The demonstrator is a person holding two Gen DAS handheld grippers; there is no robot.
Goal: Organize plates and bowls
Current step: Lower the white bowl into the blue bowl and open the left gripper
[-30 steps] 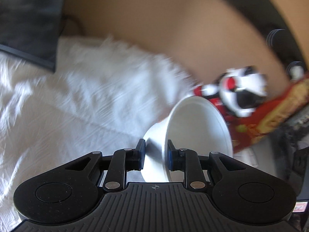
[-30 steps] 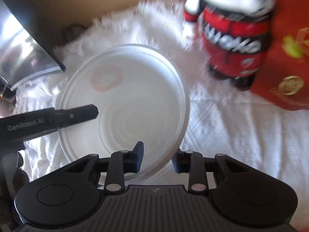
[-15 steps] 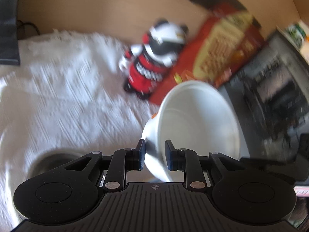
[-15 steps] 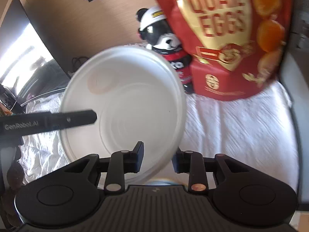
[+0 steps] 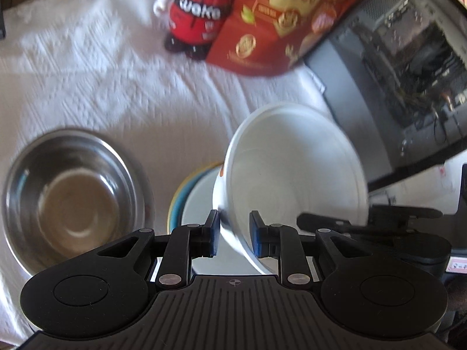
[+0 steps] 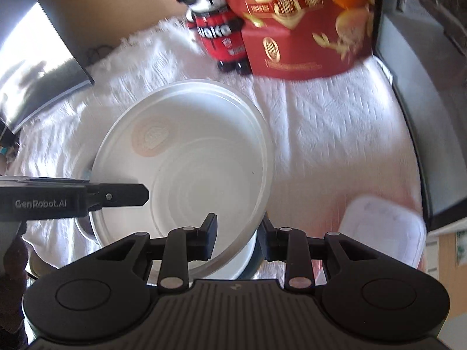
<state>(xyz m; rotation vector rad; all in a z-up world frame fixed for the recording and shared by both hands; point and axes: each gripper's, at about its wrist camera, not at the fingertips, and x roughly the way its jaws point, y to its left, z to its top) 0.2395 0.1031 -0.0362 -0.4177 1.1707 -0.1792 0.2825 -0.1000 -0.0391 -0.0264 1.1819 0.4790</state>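
Both of your tongs are clamped on the same white bowl (image 5: pixel 294 175), one on each side of its rim. The left tongs (image 5: pixel 233 233) pinch the rim with both pads against the wall, jaws nearly closed. The right tongs (image 6: pixel 238 239) straddle the opposite rim, also narrow and gripping.

Change noted: a second ago the bowl hung over bare white cloth (image 5: pixel 87 73). You have since carried it sideways, and it now sits tilted directly above a stack of plates (image 5: pixel 186 195), just beside the steel bowl (image 5: pixel 73 195). The grip has not altered during the carry.

Assessment: transport appears nearly complete; the bowl is not yet set down. My judgement is that it needs levelling before lowering onto the stack. The panda figure (image 6: pixel 216 29) and red box (image 6: pixel 306 23) stand well clear behind.
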